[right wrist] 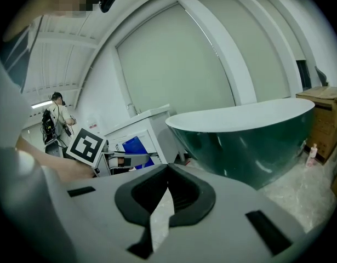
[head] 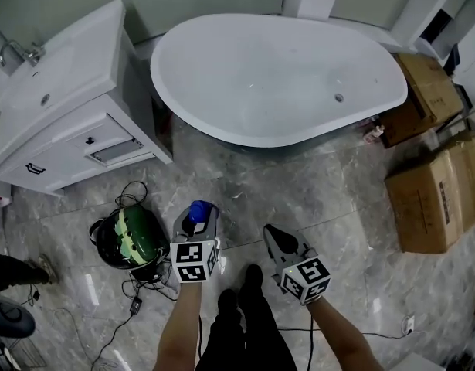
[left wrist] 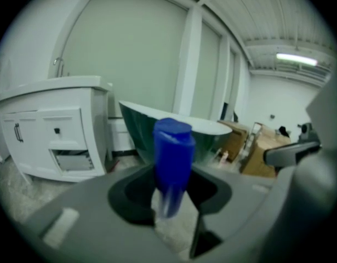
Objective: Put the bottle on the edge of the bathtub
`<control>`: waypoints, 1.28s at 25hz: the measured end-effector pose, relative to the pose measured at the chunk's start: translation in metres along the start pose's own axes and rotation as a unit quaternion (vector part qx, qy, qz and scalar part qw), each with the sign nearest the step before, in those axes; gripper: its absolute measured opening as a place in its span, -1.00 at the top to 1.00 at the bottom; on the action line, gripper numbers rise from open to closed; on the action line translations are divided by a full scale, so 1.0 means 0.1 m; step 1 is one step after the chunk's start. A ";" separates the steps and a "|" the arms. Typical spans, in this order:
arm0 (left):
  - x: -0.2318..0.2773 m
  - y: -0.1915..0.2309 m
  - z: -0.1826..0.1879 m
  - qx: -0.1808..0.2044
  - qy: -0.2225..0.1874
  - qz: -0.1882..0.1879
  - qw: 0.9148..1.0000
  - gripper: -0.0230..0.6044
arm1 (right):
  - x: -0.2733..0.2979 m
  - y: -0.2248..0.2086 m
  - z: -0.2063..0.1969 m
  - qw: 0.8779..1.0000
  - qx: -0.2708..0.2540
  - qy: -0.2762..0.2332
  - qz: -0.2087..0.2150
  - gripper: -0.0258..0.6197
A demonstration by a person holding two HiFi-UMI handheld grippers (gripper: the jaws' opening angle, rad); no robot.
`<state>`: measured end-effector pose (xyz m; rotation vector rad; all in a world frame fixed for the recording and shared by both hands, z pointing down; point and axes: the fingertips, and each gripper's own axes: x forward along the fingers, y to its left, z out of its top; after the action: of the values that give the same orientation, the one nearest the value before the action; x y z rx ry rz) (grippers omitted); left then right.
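A blue bottle (head: 198, 209) stands upright between the jaws of my left gripper (head: 197, 224), which is shut on it low over the marble floor. In the left gripper view the bottle (left wrist: 172, 158) fills the centre, its lower part pinched in the left gripper (left wrist: 171, 193). The white bathtub (head: 276, 141) with a dark green outside lies ahead, well apart from both grippers; its rim (left wrist: 173, 122) shows behind the bottle. My right gripper (head: 274, 236) hangs to the right of the left one, shut with nothing in it (right wrist: 167, 171). From the right gripper view the bottle (right wrist: 136, 147) and tub (right wrist: 239, 114) are visible.
A white vanity with sink (head: 67, 122) stands left of the tub. A green and black helmet-like object (head: 129, 238) with cables lies on the floor by my left gripper. Cardboard boxes (head: 434, 199) are stacked at the right. A small bottle (head: 372, 134) sits beside the tub's right end.
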<state>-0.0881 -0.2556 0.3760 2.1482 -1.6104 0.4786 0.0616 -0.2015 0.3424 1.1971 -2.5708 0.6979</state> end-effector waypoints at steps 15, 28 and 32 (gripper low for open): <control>1.62 0.29 -1.54 0.044 0.000 -0.008 0.999 0.43 | 1.14 -0.93 -1.59 1.000 -0.016 -0.012 0.003 0.92; 2.89 0.48 -2.68 0.066 -0.018 -0.014 0.998 0.43 | 2.09 -1.52 -2.77 0.998 -0.059 -0.024 0.018 0.92; 3.22 0.55 -2.87 0.057 -0.019 -0.011 0.998 0.43 | 2.25 -1.67 -2.98 0.997 -0.069 -0.026 0.020 0.92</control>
<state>-0.0608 -0.3853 0.7902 2.2699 -1.6130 0.5366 0.0450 -0.2923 0.7407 1.1371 -2.6430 0.4949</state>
